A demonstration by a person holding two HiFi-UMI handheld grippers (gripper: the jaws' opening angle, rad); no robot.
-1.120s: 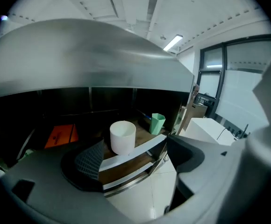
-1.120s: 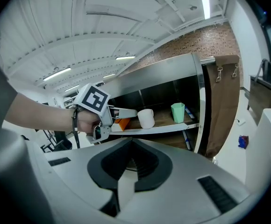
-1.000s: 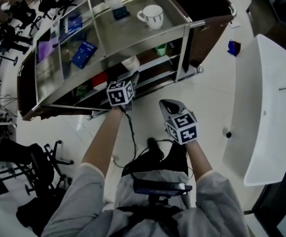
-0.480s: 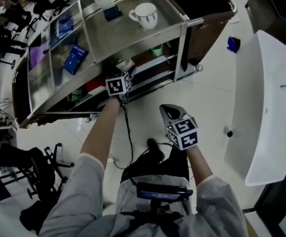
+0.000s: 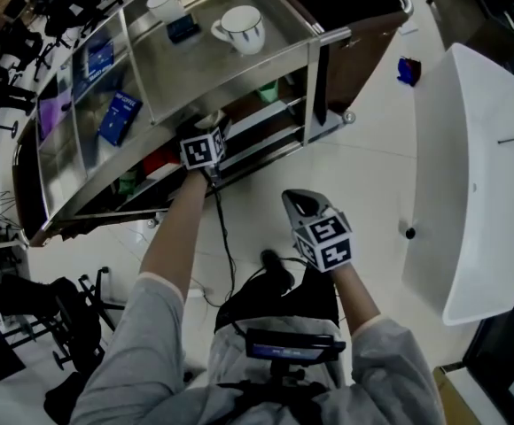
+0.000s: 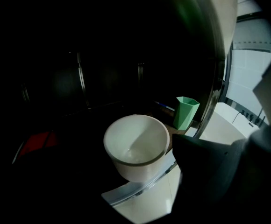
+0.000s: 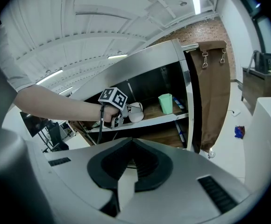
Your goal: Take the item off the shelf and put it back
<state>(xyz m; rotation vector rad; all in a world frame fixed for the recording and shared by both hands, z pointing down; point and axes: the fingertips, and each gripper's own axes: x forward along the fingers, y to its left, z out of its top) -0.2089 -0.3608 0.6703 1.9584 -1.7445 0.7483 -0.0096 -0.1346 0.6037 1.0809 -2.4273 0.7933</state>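
My left gripper (image 5: 209, 127), jaws just opening and now spread around the plain white ceramic cup (image 6: 136, 146), leaves it resting free at the steel shelf's (image 6: 126, 195) front edge, while my idle right gripper's (image 5: 299, 204) jaws are pressed together, empty.

Shelf (image 6: 131, 190) front open; white cup (image 6: 135, 146) at edge, green cup (image 6: 186, 112) just behind-right, post (image 5: 315, 82) rt of it.
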